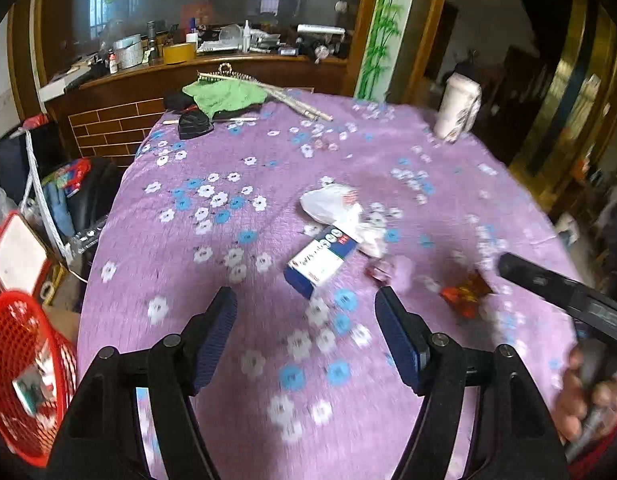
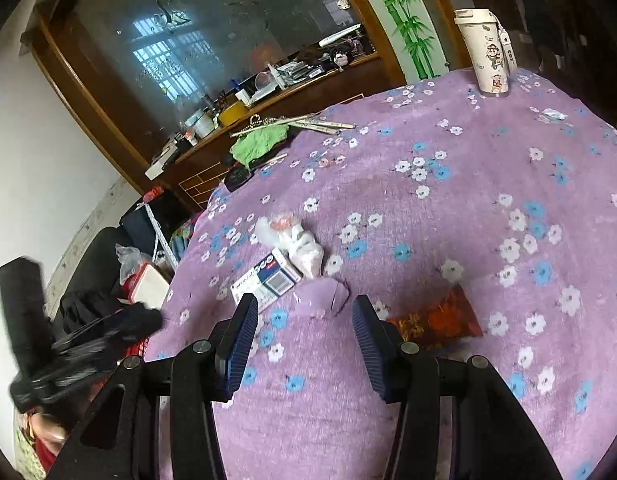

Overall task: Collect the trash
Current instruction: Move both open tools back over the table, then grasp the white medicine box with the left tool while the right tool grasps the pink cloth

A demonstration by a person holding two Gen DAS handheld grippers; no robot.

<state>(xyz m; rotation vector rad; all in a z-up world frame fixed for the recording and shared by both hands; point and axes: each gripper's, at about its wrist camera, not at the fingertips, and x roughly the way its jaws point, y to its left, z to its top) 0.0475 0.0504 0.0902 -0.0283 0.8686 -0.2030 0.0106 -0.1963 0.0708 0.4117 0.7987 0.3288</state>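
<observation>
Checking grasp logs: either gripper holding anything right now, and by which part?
Nothing held. The left gripper and right gripper are both open, with only the purple tablecloth between their fingers. The blue-and-white box lies ungrasped.

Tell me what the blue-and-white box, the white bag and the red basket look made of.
Blue-and-white box: likely printed cardboard, with crisp flat faces. White bag: thin plastic film, probably; crumpled and partly see-through. Red basket: apparently moulded plastic mesh with a slight gloss.

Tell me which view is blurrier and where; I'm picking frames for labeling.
Left wrist view: motion blur smears the red wrapper, white plastic bag and tumbler; the far shelf stays sharper. Right wrist view: the tumbler and blue-and-white box are crisp; only the left gripper at the edge blurs. Both bend with fisheye distortion.
</observation>
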